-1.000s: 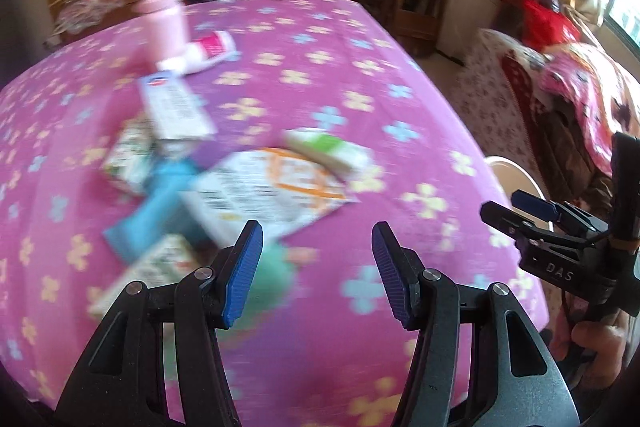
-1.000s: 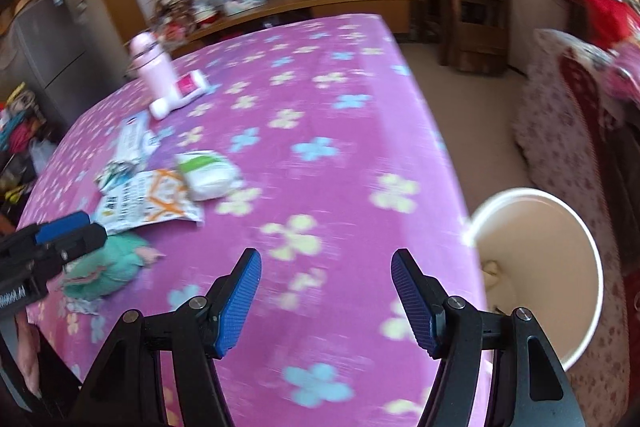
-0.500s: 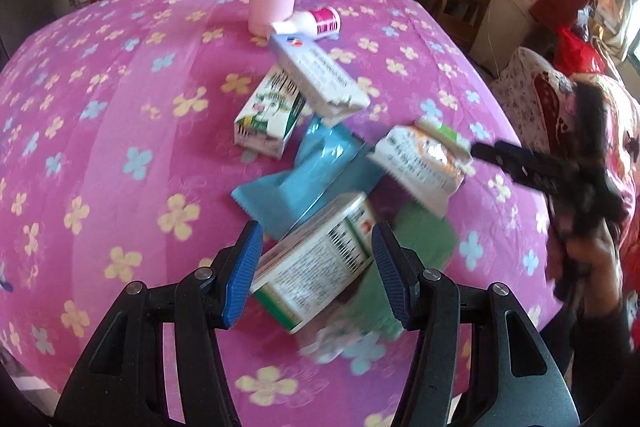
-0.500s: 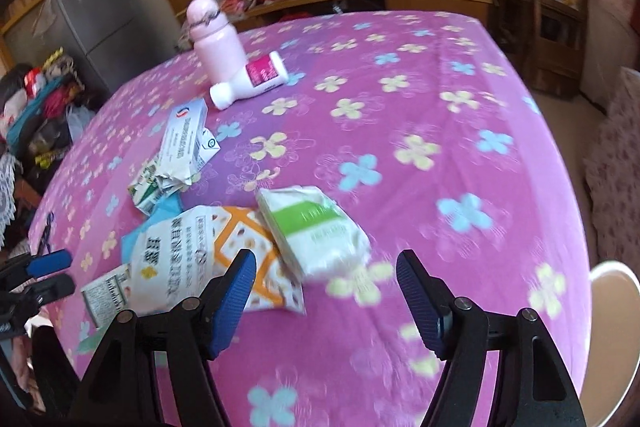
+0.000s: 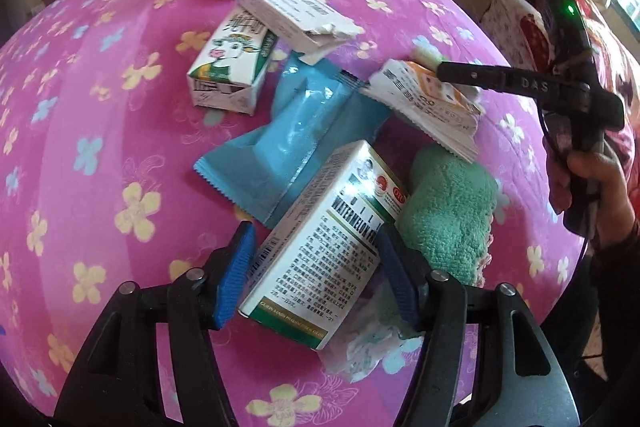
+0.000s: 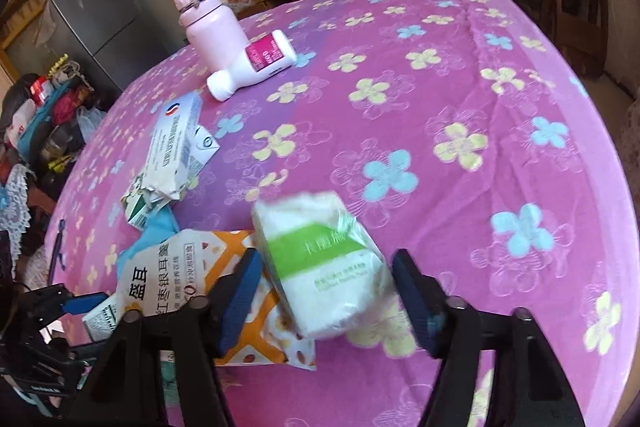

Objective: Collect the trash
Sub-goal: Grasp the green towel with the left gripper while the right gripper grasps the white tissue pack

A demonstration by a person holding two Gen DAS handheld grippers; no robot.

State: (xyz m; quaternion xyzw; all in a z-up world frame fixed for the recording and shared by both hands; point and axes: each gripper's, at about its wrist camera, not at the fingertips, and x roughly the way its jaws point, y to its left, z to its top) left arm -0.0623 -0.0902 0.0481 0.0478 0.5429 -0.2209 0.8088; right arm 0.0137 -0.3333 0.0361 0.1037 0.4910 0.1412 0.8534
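The grasping step is in hand. The left gripper [image 5: 316,275] is opening around the white-green cardboard medicine box [image 5: 320,247]; the right gripper [image 6: 328,297] is closing around the white-green plastic tissue pack [image 6: 324,267], not yet pinched. Next, firm closing is needed.

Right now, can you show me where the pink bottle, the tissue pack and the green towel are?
pink bottle [image 6: 212,27], right wrist view, middle of its body
tissue pack [image 6: 324,267], right wrist view, green label
green towel [image 5: 448,211], left wrist view, fuzzy top
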